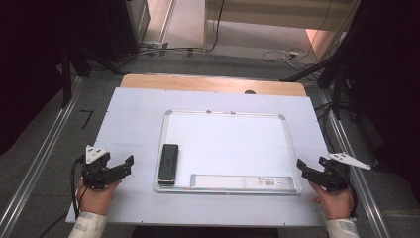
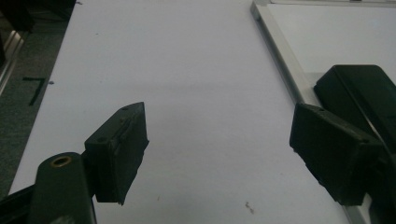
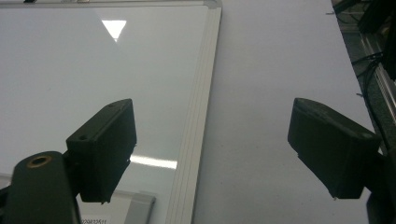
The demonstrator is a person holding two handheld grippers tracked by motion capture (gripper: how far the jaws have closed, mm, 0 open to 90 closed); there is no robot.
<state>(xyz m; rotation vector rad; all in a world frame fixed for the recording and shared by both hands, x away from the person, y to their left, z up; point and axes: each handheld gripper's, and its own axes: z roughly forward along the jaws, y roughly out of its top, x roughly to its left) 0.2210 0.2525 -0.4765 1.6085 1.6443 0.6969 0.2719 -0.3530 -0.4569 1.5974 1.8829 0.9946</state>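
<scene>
Beside the whiteboard point(image 1: 228, 148), both grippers point(image 1: 124, 166) point(image 1: 304, 168) rest, jaws apart.

bare whiteboard point(image 1: 225, 144) centre, eraser point(image 1: 168, 162) along left edge

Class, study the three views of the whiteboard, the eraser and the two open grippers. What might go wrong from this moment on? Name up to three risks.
1. The black eraser lies on the whiteboard close to its left frame. The left gripper, open beside it, may catch the frame rather than the eraser.
2. The whiteboard appears to lie loose on the white sheet, so a push might slide it.
3. The right gripper, open by the right frame, might knock that edge.
</scene>
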